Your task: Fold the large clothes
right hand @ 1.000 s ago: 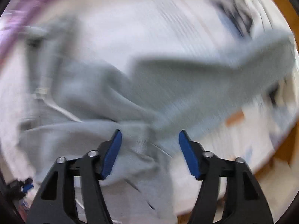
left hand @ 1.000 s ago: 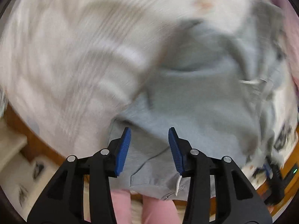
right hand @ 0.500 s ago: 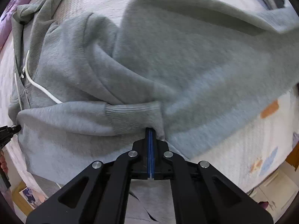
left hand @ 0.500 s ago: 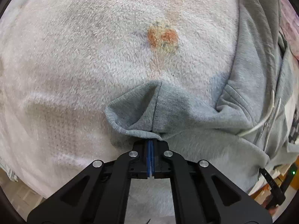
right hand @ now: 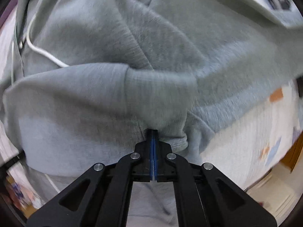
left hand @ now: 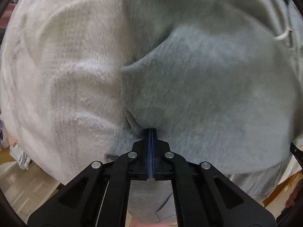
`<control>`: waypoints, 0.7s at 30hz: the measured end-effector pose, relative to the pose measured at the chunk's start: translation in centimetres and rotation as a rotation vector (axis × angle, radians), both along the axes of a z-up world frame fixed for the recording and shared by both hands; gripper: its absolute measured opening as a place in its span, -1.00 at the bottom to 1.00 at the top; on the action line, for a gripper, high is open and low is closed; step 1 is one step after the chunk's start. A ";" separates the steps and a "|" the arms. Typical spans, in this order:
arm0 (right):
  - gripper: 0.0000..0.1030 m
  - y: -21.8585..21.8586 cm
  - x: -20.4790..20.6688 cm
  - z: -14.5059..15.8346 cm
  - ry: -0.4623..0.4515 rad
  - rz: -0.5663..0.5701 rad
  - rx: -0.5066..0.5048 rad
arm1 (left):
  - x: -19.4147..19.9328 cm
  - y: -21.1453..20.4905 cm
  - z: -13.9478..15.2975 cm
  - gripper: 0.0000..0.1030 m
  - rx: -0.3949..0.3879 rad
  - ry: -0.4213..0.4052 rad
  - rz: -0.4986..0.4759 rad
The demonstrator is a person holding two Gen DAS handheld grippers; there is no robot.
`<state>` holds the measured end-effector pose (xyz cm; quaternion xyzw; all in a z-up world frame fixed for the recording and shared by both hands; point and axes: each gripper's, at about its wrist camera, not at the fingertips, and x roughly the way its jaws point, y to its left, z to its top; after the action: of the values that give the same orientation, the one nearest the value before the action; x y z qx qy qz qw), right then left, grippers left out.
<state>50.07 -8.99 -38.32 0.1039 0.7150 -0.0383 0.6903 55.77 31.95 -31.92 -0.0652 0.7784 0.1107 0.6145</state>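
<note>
A large grey hoodie lies rumpled on a fluffy white blanket. My left gripper is shut on a fold of the hoodie's grey fabric at its left edge. In the right wrist view the hoodie fills most of the frame, with a ribbed sleeve cuff lying across the body and a white drawstring at the upper left. My right gripper is shut on the fabric just below the cuff.
The blanket's edge drops off at the lower left in the left wrist view, with pale floor below. In the right wrist view a patterned white cover shows at the right, and wooden furniture at the far right edge.
A second ago both grippers were open above the hoodie. Half a second ago both were shut on it. Since then both have lifted and pulled the fabric, which now bunches closer to the cameras.
</note>
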 end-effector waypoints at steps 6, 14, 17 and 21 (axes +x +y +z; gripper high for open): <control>-0.88 -2.2 0.0 4.3 -0.008 -0.111 0.108 | 3.2 1.4 6.2 -0.75 -0.035 -0.064 0.009; 0.54 -1.3 0.2 13.4 -0.150 -0.034 0.099 | 6.0 -0.2 16.3 0.10 -0.023 -0.158 0.004; 0.61 0.3 -2.4 15.6 -0.178 -0.004 0.118 | 9.5 0.6 21.3 0.29 0.021 -0.200 -0.017; 0.64 1.3 -3.7 18.5 -0.210 0.051 0.136 | 17.0 3.1 27.8 0.34 0.065 -0.249 -0.037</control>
<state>46.35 -7.65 -19.87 0.1360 0.6423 0.0388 0.7533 72.76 35.06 -4.10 -0.0440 0.6930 0.1157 0.7102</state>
